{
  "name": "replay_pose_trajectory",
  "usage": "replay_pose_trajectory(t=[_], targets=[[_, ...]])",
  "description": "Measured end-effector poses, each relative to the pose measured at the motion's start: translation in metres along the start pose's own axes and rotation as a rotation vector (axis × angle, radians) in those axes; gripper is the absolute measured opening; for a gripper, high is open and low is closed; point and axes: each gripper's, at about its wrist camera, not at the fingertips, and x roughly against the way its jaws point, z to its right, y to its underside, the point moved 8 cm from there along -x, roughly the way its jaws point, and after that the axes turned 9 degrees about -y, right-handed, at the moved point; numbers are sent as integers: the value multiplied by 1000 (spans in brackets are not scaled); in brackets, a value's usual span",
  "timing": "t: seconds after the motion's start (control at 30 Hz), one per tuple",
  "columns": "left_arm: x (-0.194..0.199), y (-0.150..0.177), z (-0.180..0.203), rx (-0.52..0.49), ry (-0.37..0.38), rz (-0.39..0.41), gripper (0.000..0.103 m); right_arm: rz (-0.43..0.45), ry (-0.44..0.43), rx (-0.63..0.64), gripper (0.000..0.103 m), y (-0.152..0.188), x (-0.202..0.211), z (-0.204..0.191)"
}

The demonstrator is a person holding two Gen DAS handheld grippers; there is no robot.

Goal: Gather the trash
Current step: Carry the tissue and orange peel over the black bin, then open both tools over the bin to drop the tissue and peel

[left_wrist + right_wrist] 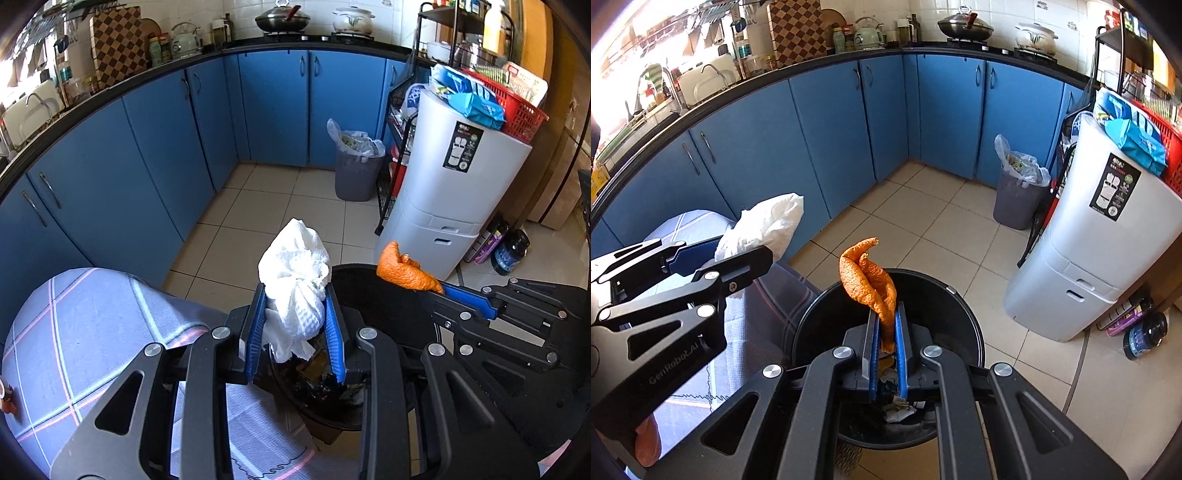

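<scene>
Blue cabinets line a sunlit kitchen with pale floor tiles

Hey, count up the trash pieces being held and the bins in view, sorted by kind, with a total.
White crumpled paper towel: 1
Orange peel: 1
Black bin: 1
Grey bin with plastic liner: 1
Total: 4

Orange peel over black bin
</scene>
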Motion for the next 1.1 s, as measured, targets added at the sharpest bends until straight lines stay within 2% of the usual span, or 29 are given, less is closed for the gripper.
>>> replay_pose_trajectory(t=[0.47, 0.87, 0.93, 0.97, 1.0, 1.1], targets=[[-11, -3, 8, -5, -9, -11, 32, -15, -18, -40, 8, 8, -7, 18], [-18, 1, 5, -3, -19, -32, 33, -33, -25, -49, 8, 11, -13, 17], [-19, 1, 4, 6, -17, -42, 42, -38, -24, -51, 8, 11, -14, 18], [-19, 1, 2, 16, -19, -40, 61, -41, -19, -51, 8, 11, -14, 19], [-17, 0, 1, 27, -21, -29, 76, -47, -7, -49, 10, 11, -15, 19], [-9, -5, -5, 53, -25, 14, 81, -47, 13, -38, 10, 12, -14, 19]])
